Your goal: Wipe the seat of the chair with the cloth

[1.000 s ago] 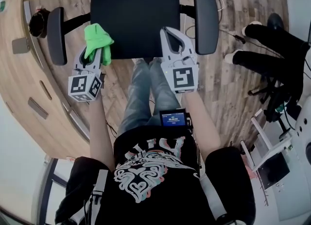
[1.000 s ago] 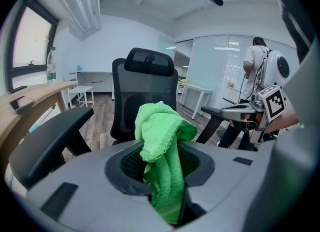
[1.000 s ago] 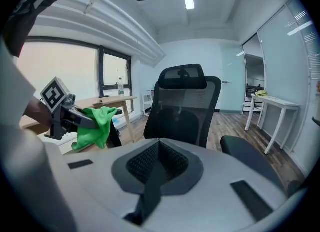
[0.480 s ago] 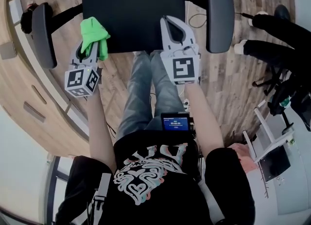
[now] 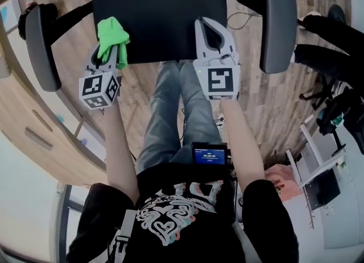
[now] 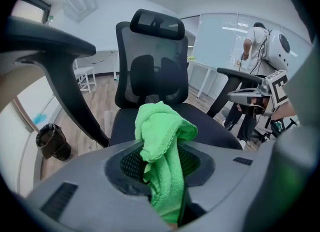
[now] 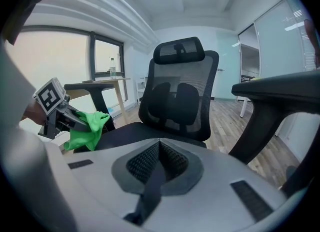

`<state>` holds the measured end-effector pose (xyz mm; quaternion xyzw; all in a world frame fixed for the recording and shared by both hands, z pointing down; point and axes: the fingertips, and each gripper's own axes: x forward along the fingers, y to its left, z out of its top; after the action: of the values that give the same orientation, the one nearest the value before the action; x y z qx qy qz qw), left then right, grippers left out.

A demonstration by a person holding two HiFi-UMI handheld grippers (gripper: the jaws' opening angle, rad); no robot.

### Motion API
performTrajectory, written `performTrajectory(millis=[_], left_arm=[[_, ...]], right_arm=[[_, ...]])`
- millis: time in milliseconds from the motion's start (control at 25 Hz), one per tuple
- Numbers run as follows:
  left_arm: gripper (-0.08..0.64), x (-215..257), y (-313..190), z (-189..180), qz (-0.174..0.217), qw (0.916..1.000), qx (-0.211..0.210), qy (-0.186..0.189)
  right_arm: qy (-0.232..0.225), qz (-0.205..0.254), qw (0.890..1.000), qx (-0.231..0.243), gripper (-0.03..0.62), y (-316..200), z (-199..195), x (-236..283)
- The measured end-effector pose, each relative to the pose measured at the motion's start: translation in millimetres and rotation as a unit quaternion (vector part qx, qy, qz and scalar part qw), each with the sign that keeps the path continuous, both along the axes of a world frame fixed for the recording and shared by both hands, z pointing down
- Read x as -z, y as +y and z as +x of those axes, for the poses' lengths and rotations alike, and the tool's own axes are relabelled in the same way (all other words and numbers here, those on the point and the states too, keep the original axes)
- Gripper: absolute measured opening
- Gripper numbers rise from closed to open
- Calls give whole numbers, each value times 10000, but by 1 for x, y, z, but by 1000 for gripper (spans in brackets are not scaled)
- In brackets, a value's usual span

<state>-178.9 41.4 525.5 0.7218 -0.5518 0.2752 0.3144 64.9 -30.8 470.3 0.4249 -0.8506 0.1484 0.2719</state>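
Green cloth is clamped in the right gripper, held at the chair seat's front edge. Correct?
Wrong gripper. The green cloth is clamped in the left gripper, as the left gripper view shows; the right gripper is shut on nothing. The rest holds: the cloth is at the front edge of the seat.

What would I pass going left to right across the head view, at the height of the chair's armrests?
The first armrest → green cloth → right gripper → second armrest → another person's legs. The seat spans behind the cloth and the gripper, so it is left out.
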Motion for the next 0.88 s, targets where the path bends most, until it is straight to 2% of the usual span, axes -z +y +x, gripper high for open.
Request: performTrajectory(millis=[240, 560, 720, 880], left_arm=[[127, -32, -4, -6, -315, 9995, -75, 47], [127, -55, -6, 0, -538, 9982, -207, 138], [127, -67, -6, 2, -681, 9973, -263, 47], [127, -80, -5, 1, -787, 9963, -347, -42]], right_arm=[[137, -31, 9999, 79, 0, -2, -4, -18], [325, -149, 9993, -69, 0, 1, 9, -41], [258, -95, 9996, -102, 0, 3, 8, -51], [370, -340, 9987, -126, 0, 14, 8, -62]])
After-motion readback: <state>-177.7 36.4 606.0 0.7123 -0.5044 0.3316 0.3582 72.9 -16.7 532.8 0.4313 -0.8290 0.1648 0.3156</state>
